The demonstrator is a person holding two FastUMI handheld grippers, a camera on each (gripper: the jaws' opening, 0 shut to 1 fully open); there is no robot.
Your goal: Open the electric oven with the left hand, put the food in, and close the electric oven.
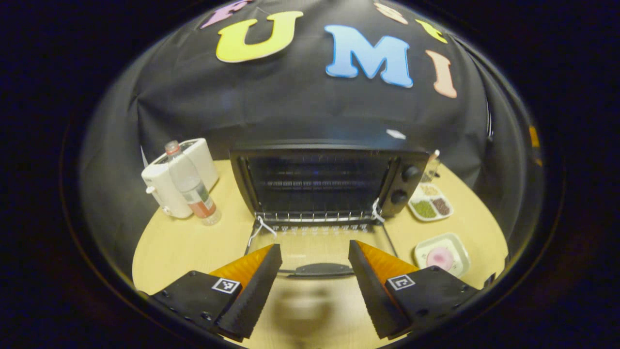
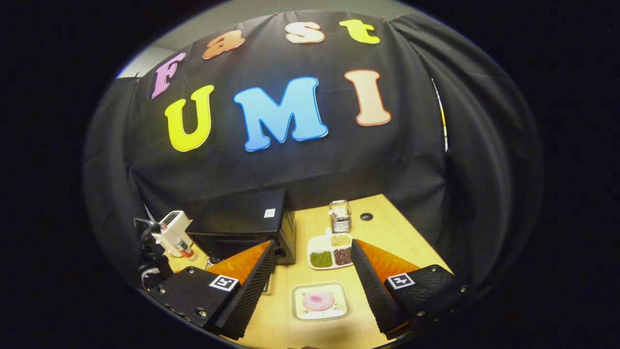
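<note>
In the left gripper view the electric oven [image 1: 329, 179] sits mid-frame on the table [image 1: 193, 242], its glass door [image 1: 319, 247] already dropped flat toward the left gripper [image 1: 315, 281], whose fingers are spread and hold nothing. In the right gripper view the food [image 2: 318, 300], a pink piece on a small square plate [image 2: 298, 312], lies low in the frame between the parted, empty fingers of the right gripper [image 2: 314, 286]. The likely risk is tipping the shallow plate or catching the lowered door on the way in.
</note>
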